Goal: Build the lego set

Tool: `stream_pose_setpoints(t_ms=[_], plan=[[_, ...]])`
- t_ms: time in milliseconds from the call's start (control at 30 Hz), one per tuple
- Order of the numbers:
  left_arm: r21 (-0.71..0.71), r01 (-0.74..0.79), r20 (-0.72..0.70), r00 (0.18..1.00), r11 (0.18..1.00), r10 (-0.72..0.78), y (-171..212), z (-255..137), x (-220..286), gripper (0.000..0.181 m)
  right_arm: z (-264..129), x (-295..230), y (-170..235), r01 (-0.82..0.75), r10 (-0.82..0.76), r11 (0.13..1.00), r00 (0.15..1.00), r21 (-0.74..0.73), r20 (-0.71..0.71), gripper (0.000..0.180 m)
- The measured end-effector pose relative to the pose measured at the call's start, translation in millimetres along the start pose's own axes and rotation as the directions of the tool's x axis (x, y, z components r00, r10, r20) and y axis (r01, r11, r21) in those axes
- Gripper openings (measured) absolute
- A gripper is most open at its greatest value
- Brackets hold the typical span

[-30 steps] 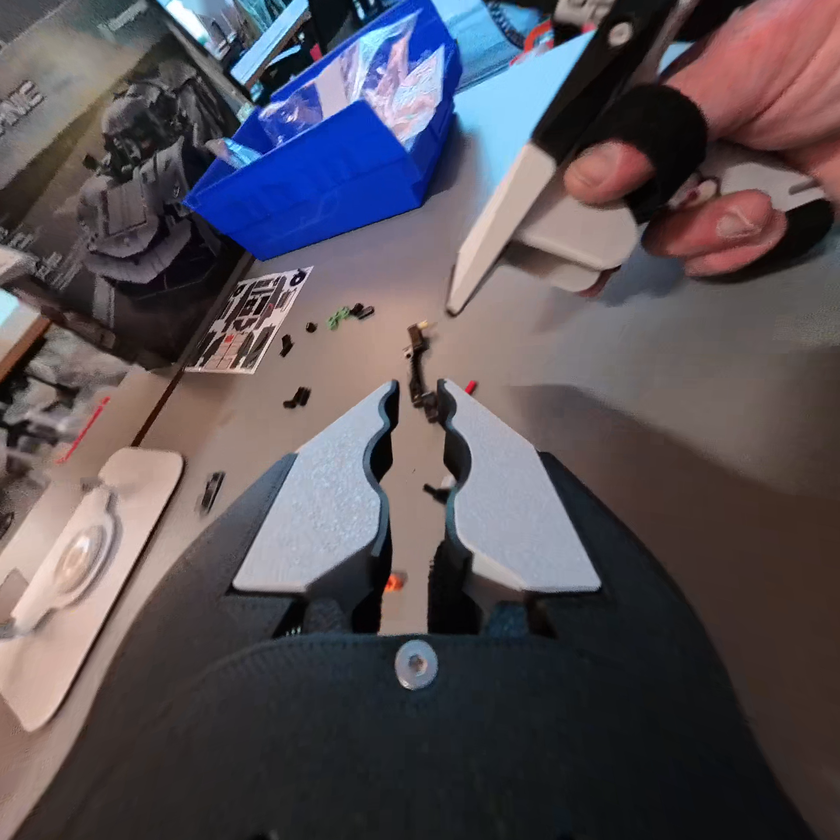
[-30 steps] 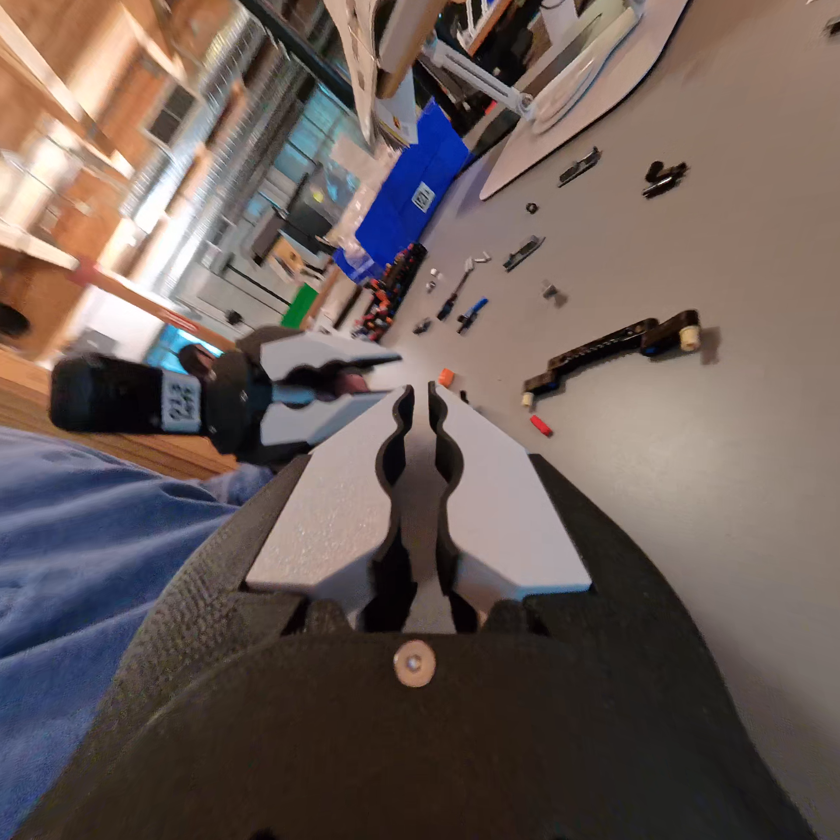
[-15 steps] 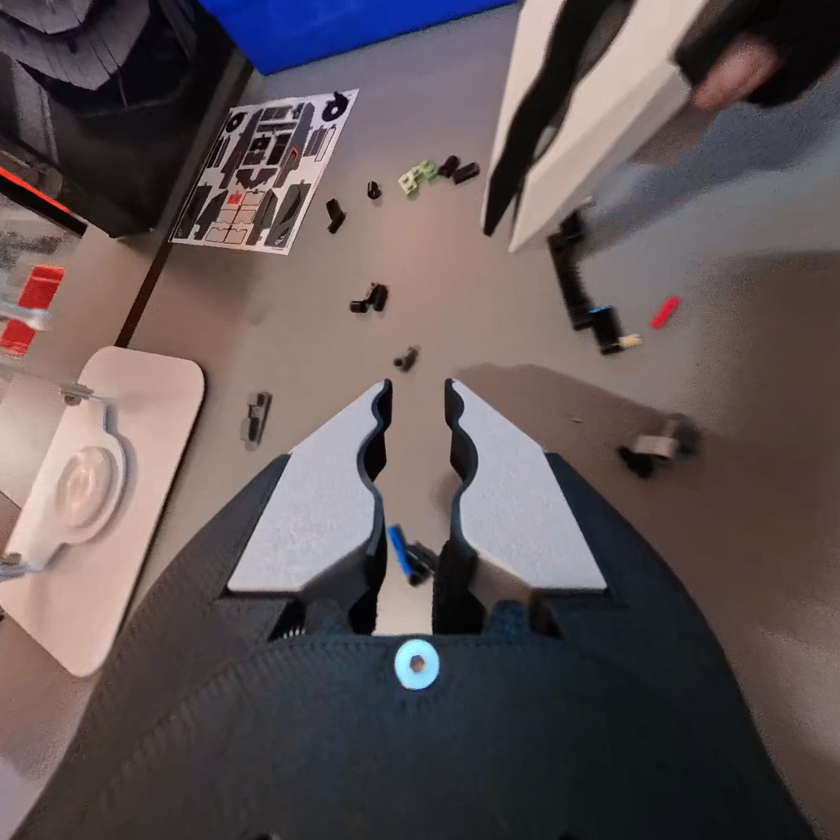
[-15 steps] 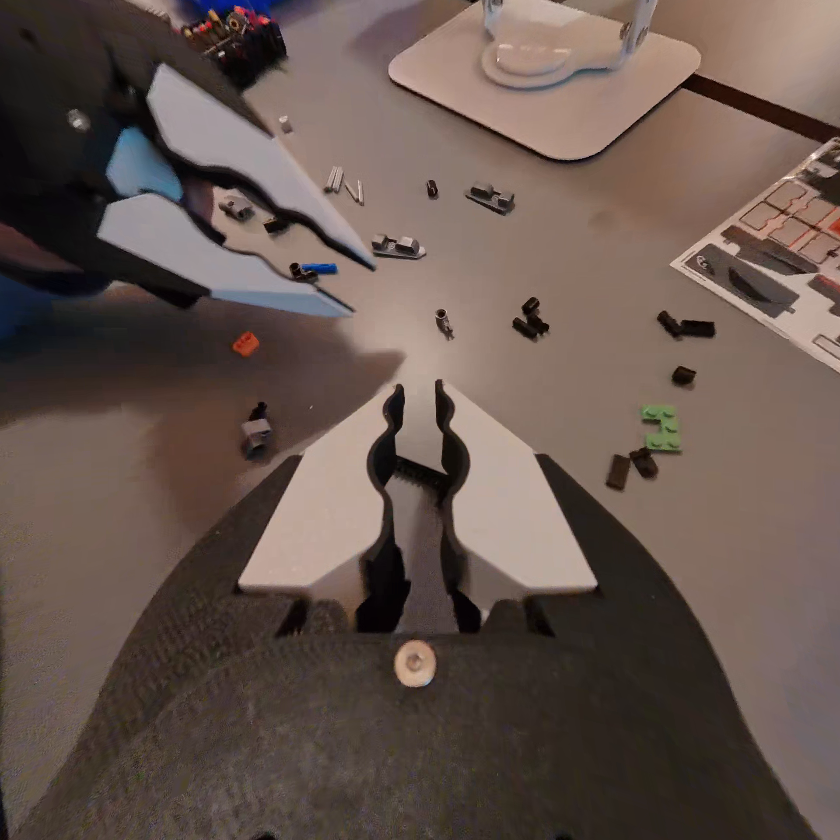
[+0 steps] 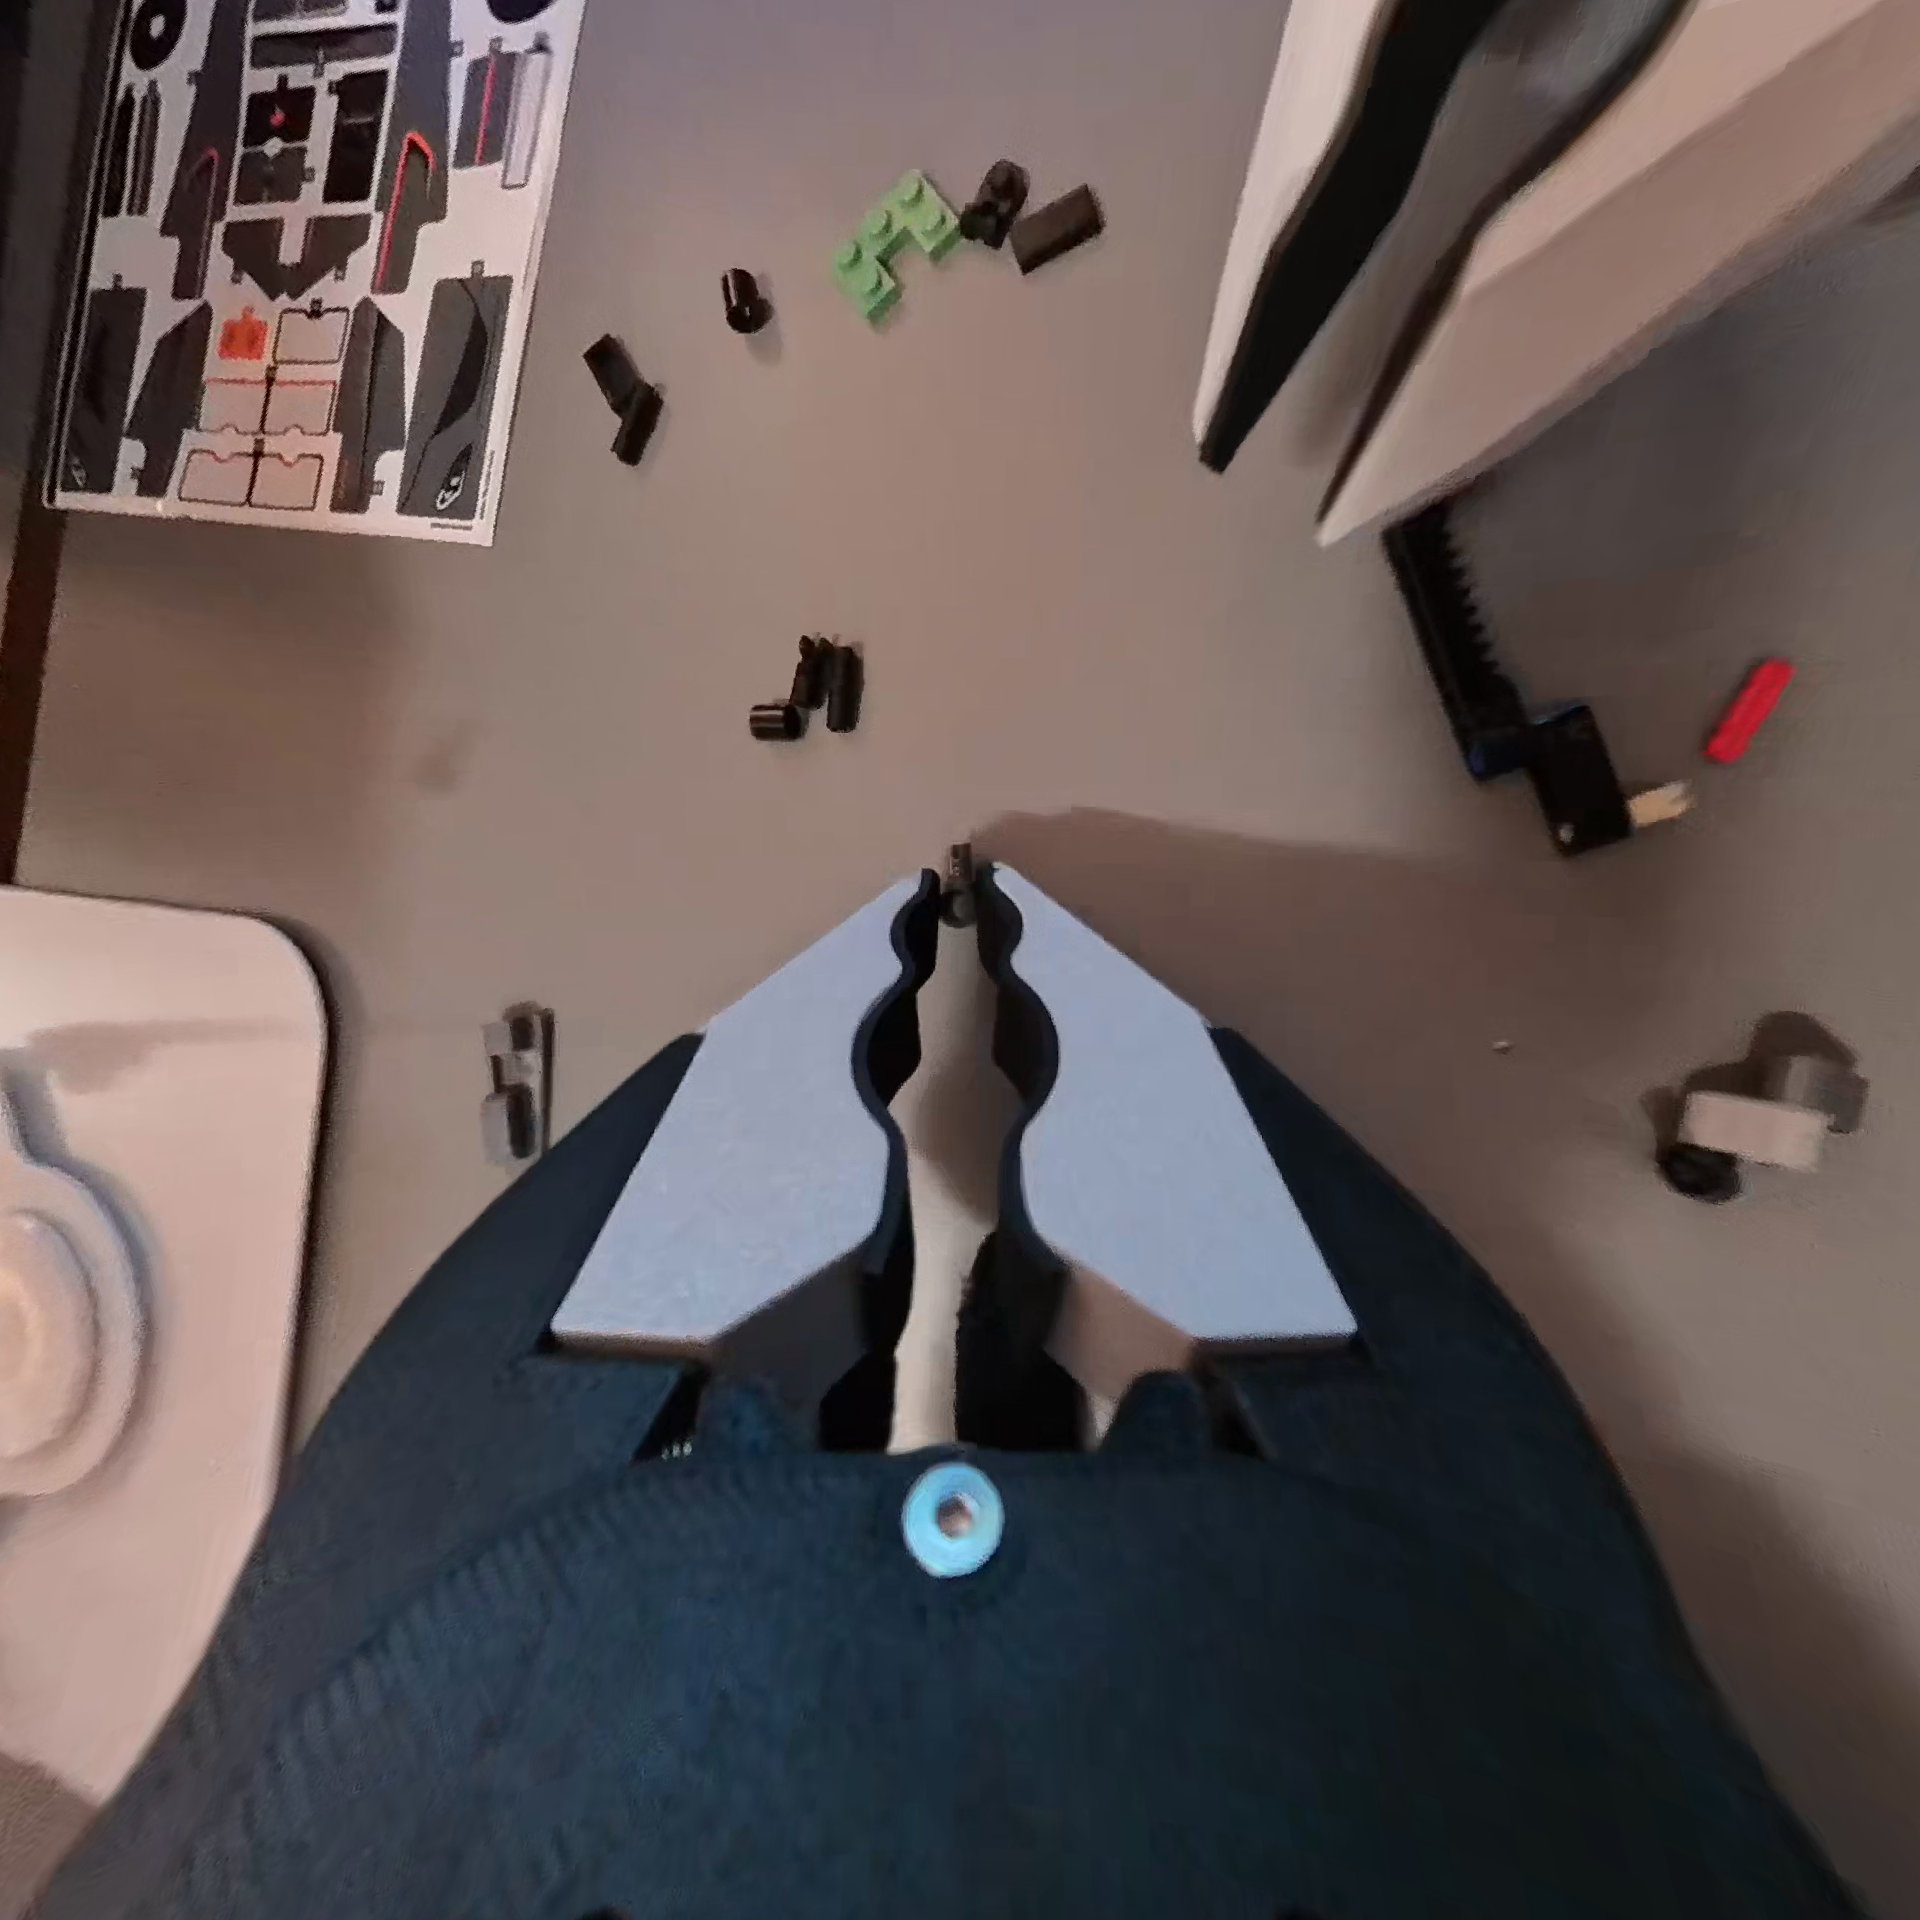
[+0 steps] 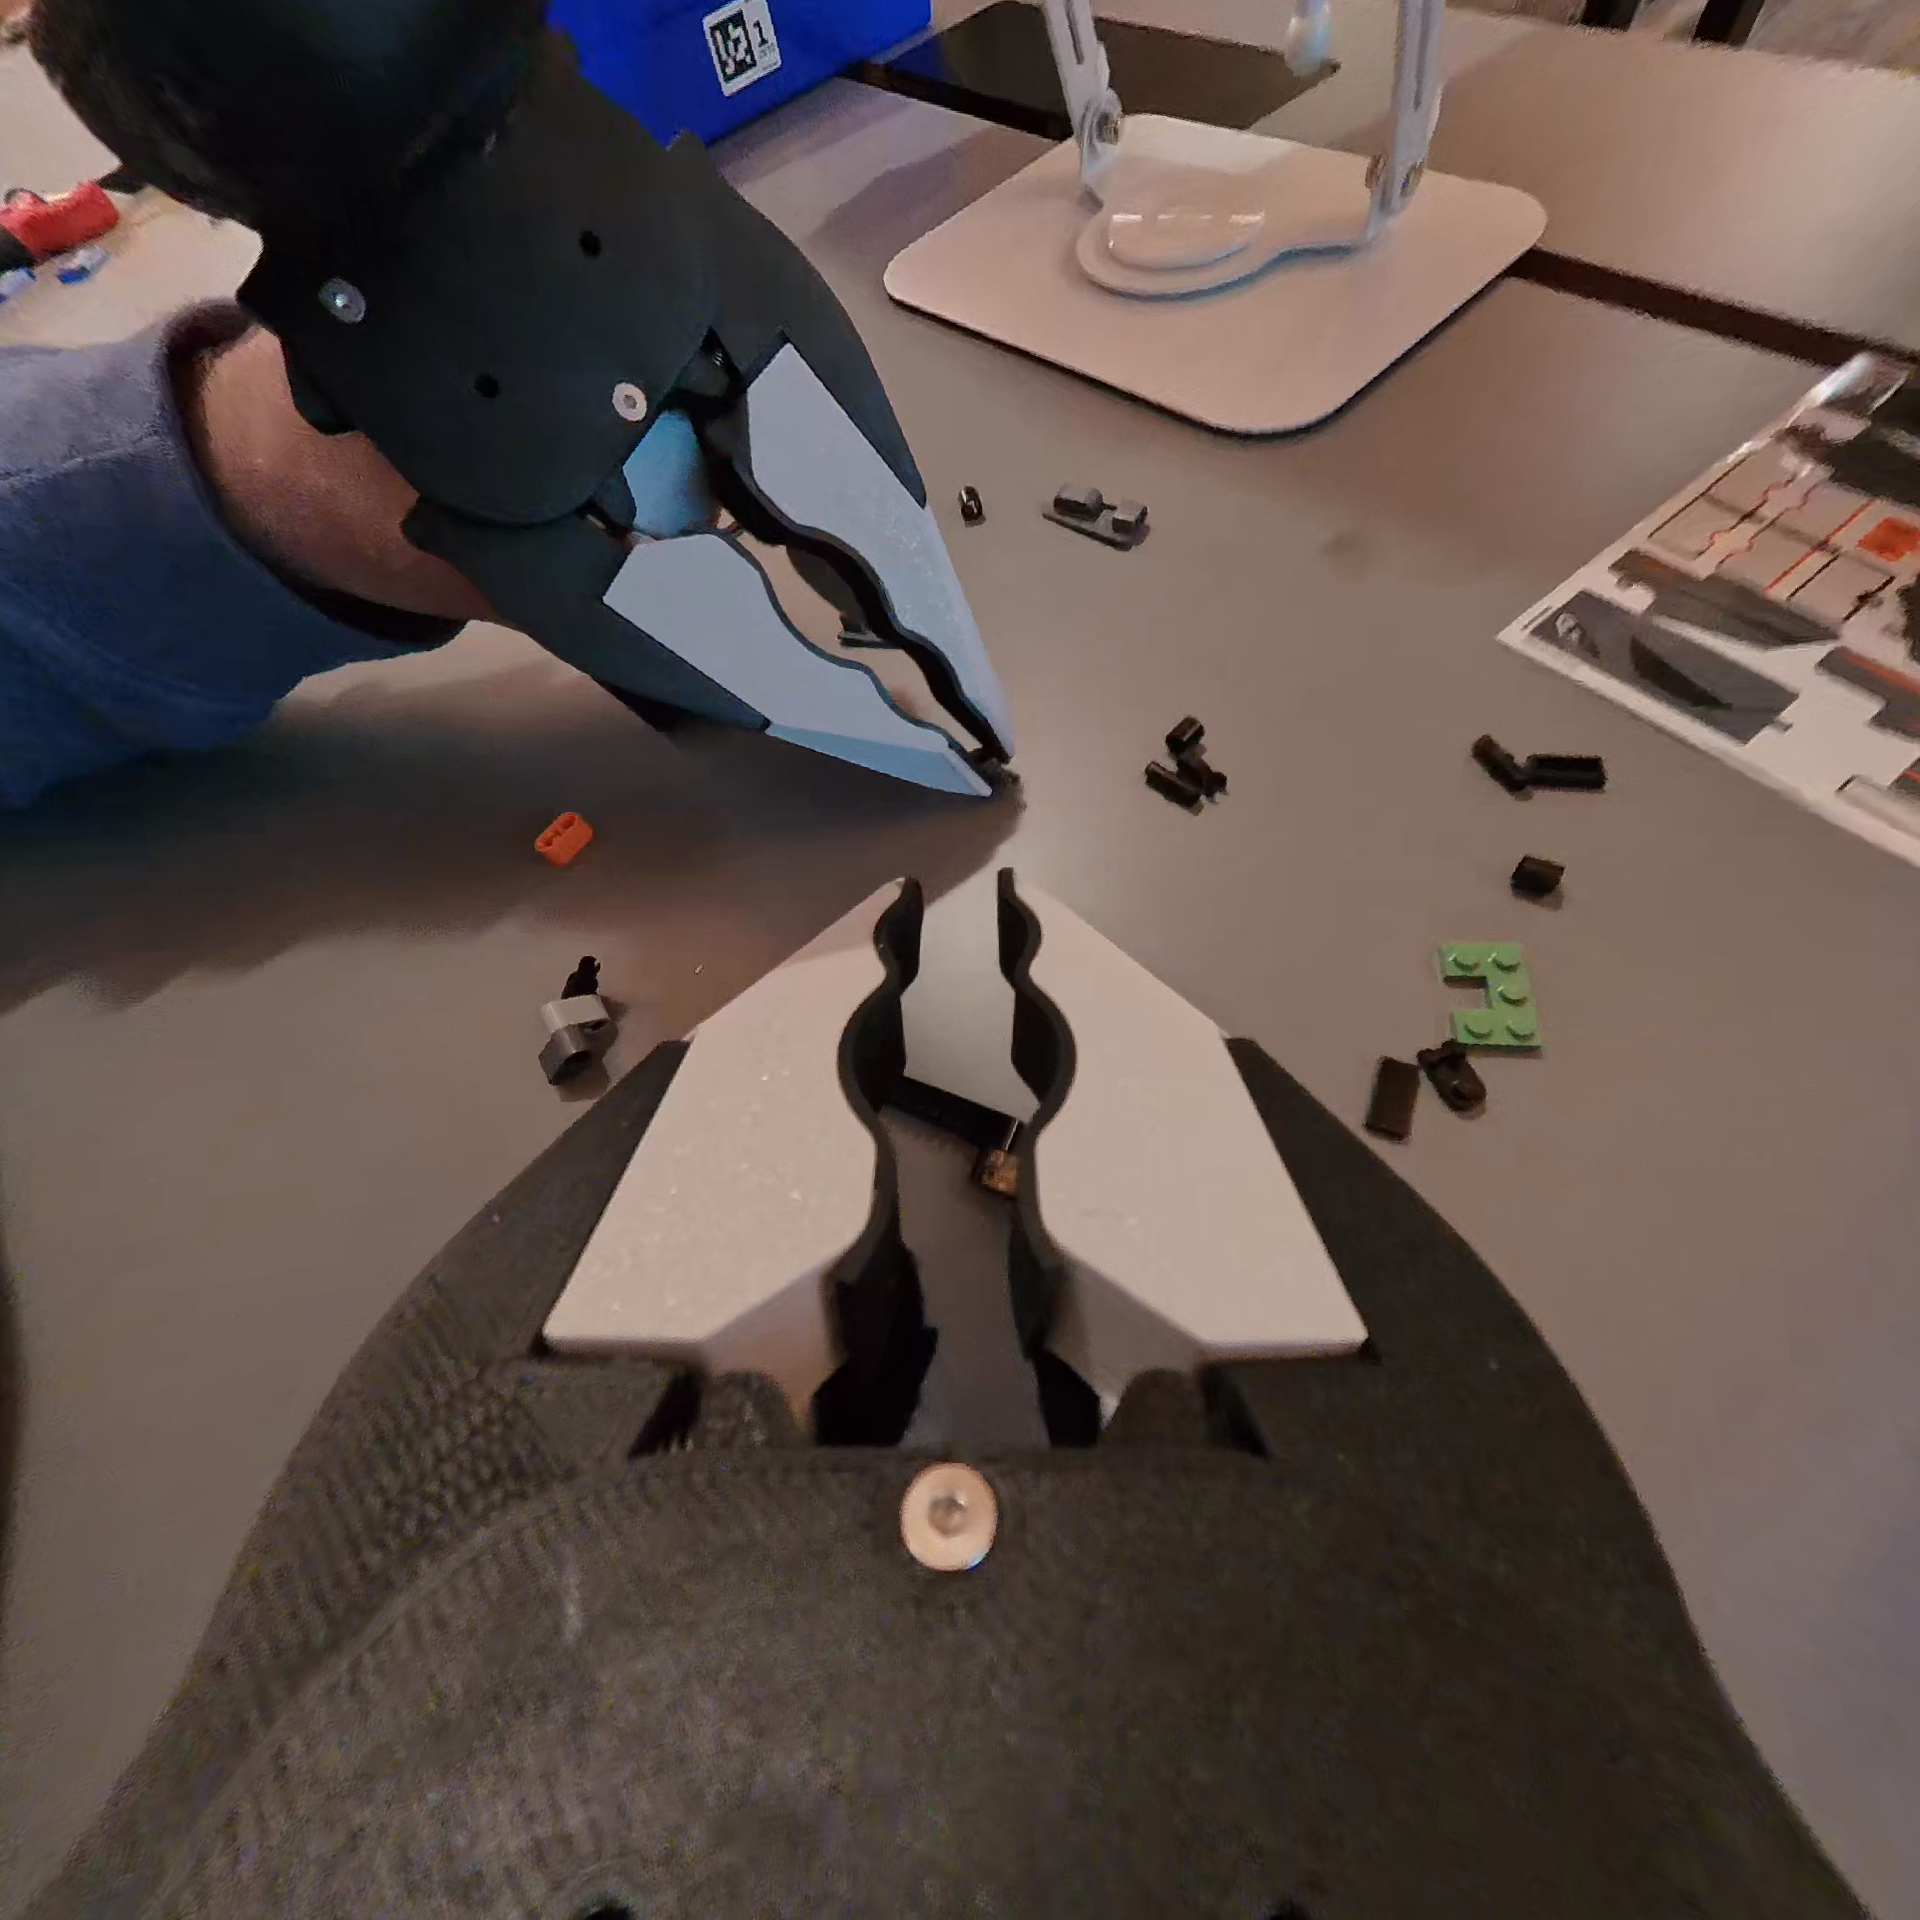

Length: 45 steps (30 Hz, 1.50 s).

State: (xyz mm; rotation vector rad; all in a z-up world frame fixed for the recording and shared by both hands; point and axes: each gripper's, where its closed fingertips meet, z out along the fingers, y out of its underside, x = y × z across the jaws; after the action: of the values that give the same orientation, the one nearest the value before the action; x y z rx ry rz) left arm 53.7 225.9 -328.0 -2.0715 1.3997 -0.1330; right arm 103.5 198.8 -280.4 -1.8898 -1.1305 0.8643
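We hold our left gripper [image 5: 959, 902] low over the grey surface [image 5: 1039, 623], its fingers nearly together and pinching a small dark pin [image 5: 958, 883] at their very tips; the right wrist view shows those tips [image 6: 992, 764] touching down on the surface. Our right gripper [image 6: 951, 894] has its fingers slightly spread, and deeper in the gap a black toothed beam [image 6: 951, 1117] lies crosswise between them, apparently gripped. In the left wrist view that same beam [image 5: 1455, 644] runs out from under the right gripper to a black end block with a tan peg, and a red pin [image 5: 1751, 712] lies just beside it.

Near the left gripper sit a grey connector [image 5: 1756, 1117] on one side and a grey-black piece [image 5: 516, 1081] on the other. An orange piece [image 6: 563, 836] lies by the left gripper's shadow. Farther out, a cluster of black pins [image 5: 816, 691] rests ahead of the fingertips. Beyond it lie a bent black connector [image 5: 623, 400], a black bushing [image 5: 745, 301] and a green stepped plate [image 5: 896, 244] touching two small black pieces. A sticker sheet [image 5: 301, 249] lies farther left. A white stand base [image 6: 1226, 301] sits at the far side, with a blue bin [image 6: 727, 52] behind it.
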Motion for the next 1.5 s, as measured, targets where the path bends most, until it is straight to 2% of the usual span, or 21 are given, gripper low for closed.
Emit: stream_pose_setpoints(t_ms=[33,100,167,233,267,500,667,767,867,1000,1100,1333,1400,1500], plan=[[0.043,0.069,-0.024,0.997,0.997,-0.068,-5.2,-3.7,1.6,0.005,-0.8,-1.4,-3.1,0.03,-0.029,1.0,0.999,0.007,-0.016,0.015],[0.195,0.282,-0.157,0.954,0.939,-0.254,-29.0,-21.0,8.0,0.004,-3.4,-3.9,-11.5,0.107,-0.104,0.994,0.991,0.026,-0.078,0.023],[0.348,0.533,-0.362,0.835,0.771,-0.414,-60.1,-49.7,8.0,0.004,-6.7,-8.5,-21.1,0.231,-0.223,0.972,0.959,0.03,-0.175,0.025],[0.418,0.707,-0.539,0.699,0.571,-0.471,-80.3,-78.1,2.9,0.004,-13.7,-13.9,-34.5,0.33,-0.305,0.943,0.91,0.047,-0.282,0.024],[0.427,0.755,-0.588,0.65,0.498,-0.481,-85.4,-87.1,1.5,0.004,-17.2,-16.4,-40.4,0.339,-0.303,0.939,0.897,0.062,-0.321,0.024],[0.44,0.877,-0.752,0.478,0.195,-0.454,-110.1,-116.8,9.3,0.004,-37.5,-32.0,-72.9,0.317,-0.214,0.925,0.891,0.211,-0.4,0.023],[0.403,0.91,-0.801,0.403,0.098,-0.443,-119.5,-115.3,16.0,0.004,-43.3,-32.7,-83.0,0.32,-0.196,0.917,0.882,0.239,-0.428,0.02],[0.386,0.92,-0.821,0.373,0.061,-0.432,-122.3,-114.8,16.5,0.004,-47.0,-25.6,-84.2,0.307,-0.175,0.921,0.876,0.239,-0.449,0.009],[0.365,0.931,-0.842,0.338,0.018,-0.421,-126.0,-115.1,16.5,0.004,-49.9,-24.2,-85.7,0.321,-0.181,0.914,0.868,0.246,-0.462,0.009],[0.355,0.935,-0.853,0.326,0.005,-0.408,-128.0,-113.1,18.5,0.004,-52.3,-22.7,-83.1,0.343,-0.212,0.913,0.864,0.223,-0.457,0.008],[0.363,0.931,-0.847,0.351,0.048,-0.399,-127.5,-115.1,23.2,0.004,-54.5,-26.7,-80.8,0.366,-0.261,0.907,0.877,0.208,-0.402,0.007],[0.37,0.903,-0.811,0.428,0.218,-0.398,-123.7,-114.8,37.3,0.005,-58.3,-36.2,-69.9,0.43,-0.393,0.894,0.888,0.127,-0.24,0.007],[0.367,0.902,-0.811,0.431,0.229,-0.395,-122.8,-115.8,39.6,0.005,-59.9,-39.0,-68.1,0.424,-0.397,0.897,0.897,0.126,-0.193,0.007],[0.419,0.876,-0.768,0.482,0.239,-0.421,-119.4,-117.3,35.8,0.006,-60.7,-39.6,-64.1,0.424,-0.405,0.9,0.899,0.104,-0.165,0.008]])
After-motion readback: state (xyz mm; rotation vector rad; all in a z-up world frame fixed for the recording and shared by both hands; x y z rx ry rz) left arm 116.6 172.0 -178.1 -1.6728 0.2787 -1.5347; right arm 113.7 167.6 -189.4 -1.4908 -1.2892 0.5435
